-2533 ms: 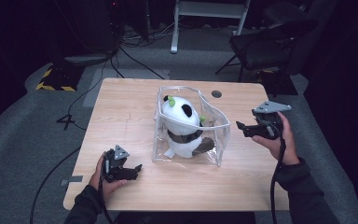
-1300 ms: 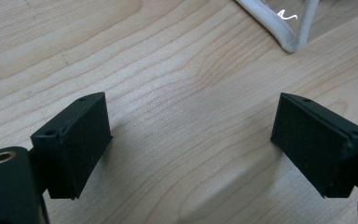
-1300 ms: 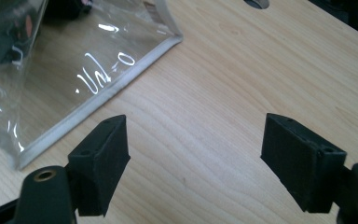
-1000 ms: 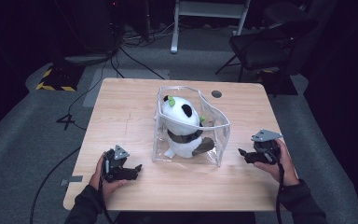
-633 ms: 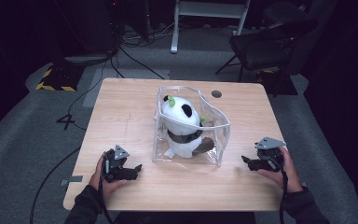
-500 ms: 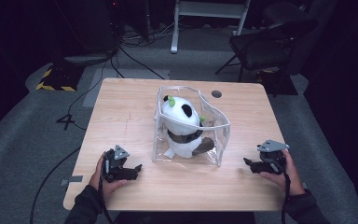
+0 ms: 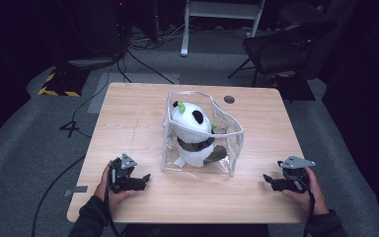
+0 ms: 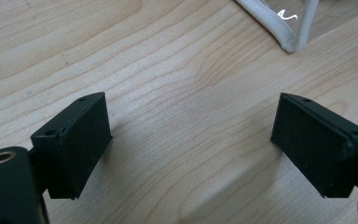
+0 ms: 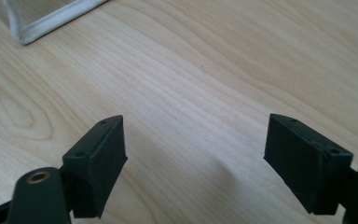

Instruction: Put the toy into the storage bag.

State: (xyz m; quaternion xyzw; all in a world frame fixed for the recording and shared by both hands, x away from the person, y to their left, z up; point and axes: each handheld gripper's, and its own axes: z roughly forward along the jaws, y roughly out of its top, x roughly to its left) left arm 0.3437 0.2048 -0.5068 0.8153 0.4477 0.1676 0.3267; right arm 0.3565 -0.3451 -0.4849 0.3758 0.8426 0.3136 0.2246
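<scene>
In the high view, the right gripper [image 7: 270,180] has come down from beside the clear bag [image 7: 229,148] to the lower right of the frame, near the table [image 7: 128,118] edge, well apart from the bag. Its jaws gape wide over bare wood. The left gripper [image 7: 143,178], lower left, has kept still, jaws also wide and empty. Both hands seem parked, so the packing looks finished. The bag stands open at centre frame, a panda toy [image 7: 192,131] sitting upright inside it.
</scene>
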